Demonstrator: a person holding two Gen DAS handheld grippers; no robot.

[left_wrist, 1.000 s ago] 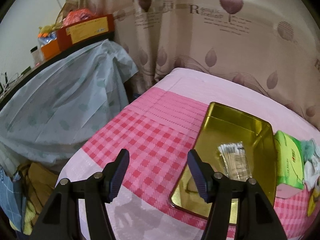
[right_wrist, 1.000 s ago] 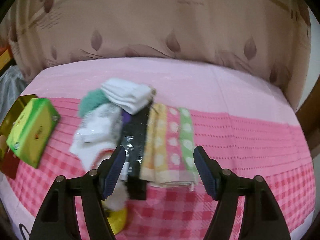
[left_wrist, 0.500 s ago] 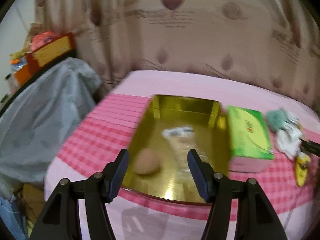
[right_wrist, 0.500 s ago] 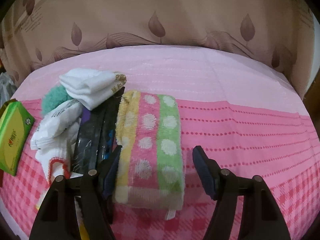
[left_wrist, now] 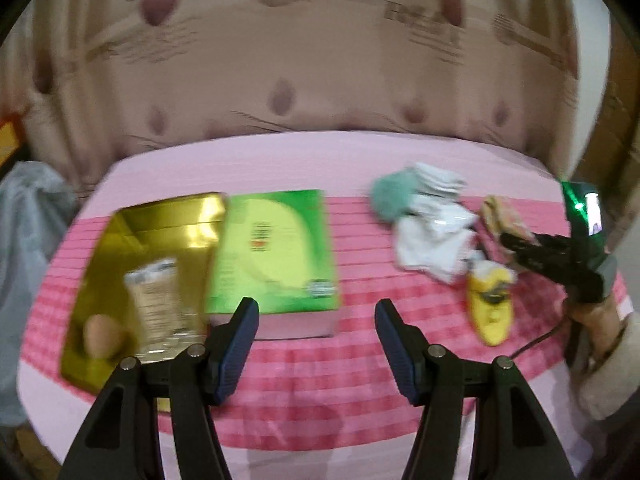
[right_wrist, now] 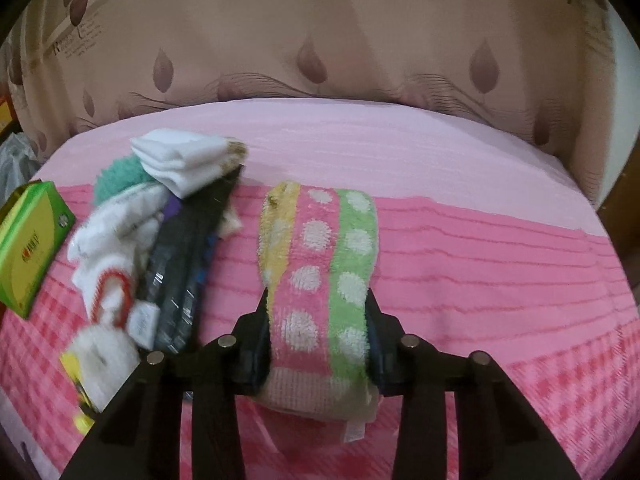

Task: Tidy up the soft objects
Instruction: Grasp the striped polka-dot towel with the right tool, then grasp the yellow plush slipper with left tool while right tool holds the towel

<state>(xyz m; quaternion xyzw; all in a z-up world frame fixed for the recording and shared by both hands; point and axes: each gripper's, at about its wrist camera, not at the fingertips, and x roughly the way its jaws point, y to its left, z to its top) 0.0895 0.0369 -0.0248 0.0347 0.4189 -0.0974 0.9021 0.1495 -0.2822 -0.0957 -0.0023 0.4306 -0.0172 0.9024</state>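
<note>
Right gripper [right_wrist: 318, 330] jaws closing, pinched striped towel [right_wrist: 320, 264]; sock pile [right_wrist: 132, 236] at ten o'clock. Left gripper [left_wrist: 316, 340] spread, empty.

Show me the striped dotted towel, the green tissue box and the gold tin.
striped dotted towel [right_wrist: 320, 264], right wrist view, pink middle stripe
green tissue box [left_wrist: 276, 248], left wrist view, top face
gold tin [left_wrist: 168, 208], left wrist view, far inner wall

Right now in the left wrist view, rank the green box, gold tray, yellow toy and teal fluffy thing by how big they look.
1. Green box and gold tray: look alike, unranked.
2. Yellow toy and teal fluffy thing: look alike, partly hidden.
</note>
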